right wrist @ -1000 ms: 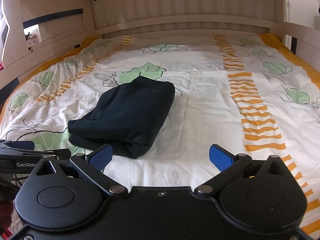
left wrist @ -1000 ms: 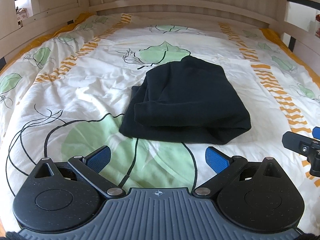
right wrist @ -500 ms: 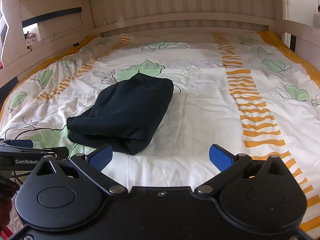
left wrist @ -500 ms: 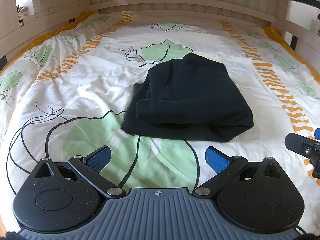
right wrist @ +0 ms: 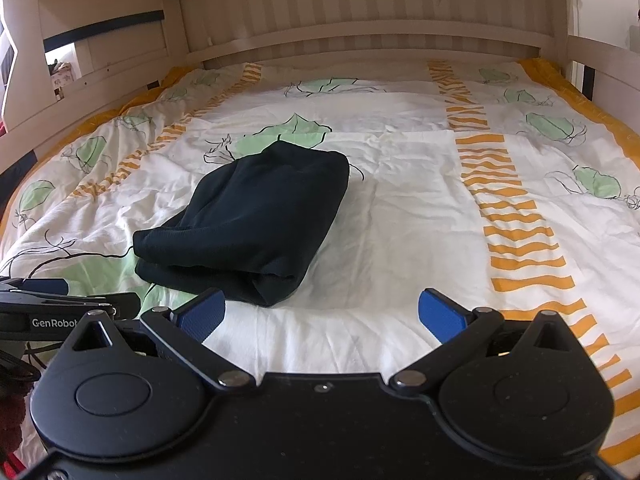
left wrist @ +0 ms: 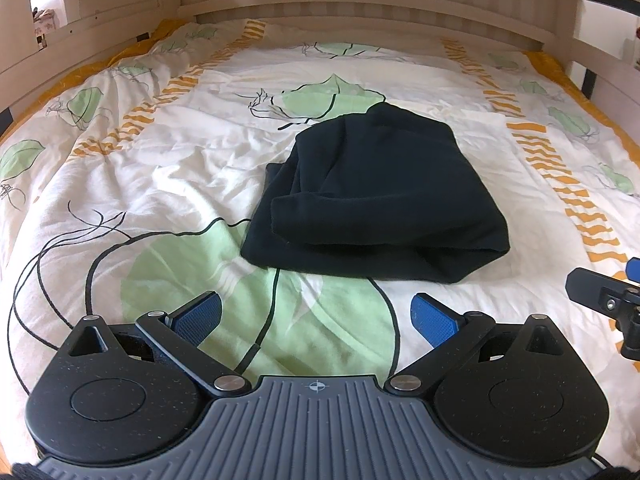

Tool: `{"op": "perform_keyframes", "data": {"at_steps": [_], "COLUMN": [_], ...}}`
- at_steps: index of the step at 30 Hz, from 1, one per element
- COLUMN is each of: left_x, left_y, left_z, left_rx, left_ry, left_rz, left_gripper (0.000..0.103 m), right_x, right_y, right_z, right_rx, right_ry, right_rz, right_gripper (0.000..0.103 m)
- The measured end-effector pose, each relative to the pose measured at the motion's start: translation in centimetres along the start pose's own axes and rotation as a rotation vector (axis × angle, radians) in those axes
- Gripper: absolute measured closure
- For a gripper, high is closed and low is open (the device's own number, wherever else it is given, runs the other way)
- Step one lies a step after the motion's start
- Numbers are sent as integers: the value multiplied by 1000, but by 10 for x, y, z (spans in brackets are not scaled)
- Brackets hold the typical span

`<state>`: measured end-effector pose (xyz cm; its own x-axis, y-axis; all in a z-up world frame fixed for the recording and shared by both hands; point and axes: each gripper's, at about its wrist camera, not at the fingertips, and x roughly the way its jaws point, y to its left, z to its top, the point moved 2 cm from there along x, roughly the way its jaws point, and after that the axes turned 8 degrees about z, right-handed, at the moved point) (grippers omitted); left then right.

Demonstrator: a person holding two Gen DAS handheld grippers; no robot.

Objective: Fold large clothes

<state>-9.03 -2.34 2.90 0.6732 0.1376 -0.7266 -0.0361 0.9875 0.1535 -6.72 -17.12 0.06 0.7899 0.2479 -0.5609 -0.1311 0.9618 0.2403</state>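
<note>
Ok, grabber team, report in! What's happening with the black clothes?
Left gripper open, empty. Right gripper open, empty. Black garment folded on the quilt, untouched. Nothing in the way.

The folded garment (left wrist: 380,196) lies on the quilt (left wrist: 160,168) near the middle of the bed, its thick folded edge towards the cameras. The left claw (left wrist: 316,314) hangs over the quilt just in front of the garment, apart from it. The right claw (right wrist: 322,314) sits to the garment's right front, its left finger near the garment's near corner. The headboard (right wrist: 360,40) stands behind the quilt, with side rails (left wrist: 80,40) to left and right.
</note>
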Motion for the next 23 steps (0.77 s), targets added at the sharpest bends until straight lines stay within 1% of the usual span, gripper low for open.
{"op": "perform_keyframes", "data": {"at_steps": [23], "left_x": [9], "left_y": [0], "left_z": [-1], "left_rx": [-2], "left_ry": [29], "left_rz": [-3], "left_gripper": [1], "right_x": [13], "right_y": [0], "right_z": [-1], "right_rx": [12], "right_ry": [36], "right_rz": [13], "right_gripper": [0]}}
